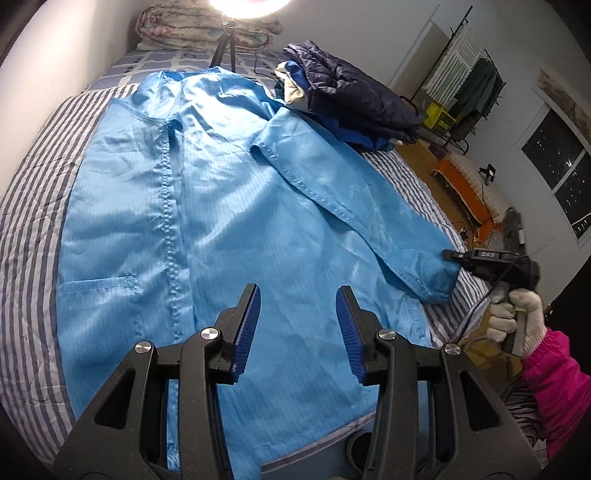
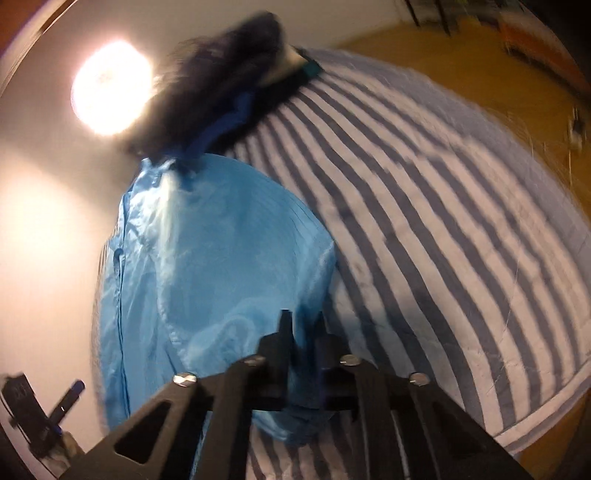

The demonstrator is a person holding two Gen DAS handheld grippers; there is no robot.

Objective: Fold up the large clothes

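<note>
Flat on the striped bed (image 1: 33,192): blue coat (image 1: 221,192), dark folded clothes (image 1: 354,99) piled at two o'clock. Left tool (image 1: 298,306) apart above the hem. Right tool (image 2: 303,325) clamped on the sleeve cuff (image 1: 432,280).

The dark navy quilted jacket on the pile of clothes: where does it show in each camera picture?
Left wrist view: dark navy quilted jacket at upper right, beyond the light blue coat.
Right wrist view: blurred dark jacket at top centre, above the coat.
Shared landmark: the bright round lamp.

Both wrist views angled down, close; share blue coat (image 1: 229,206).
</note>
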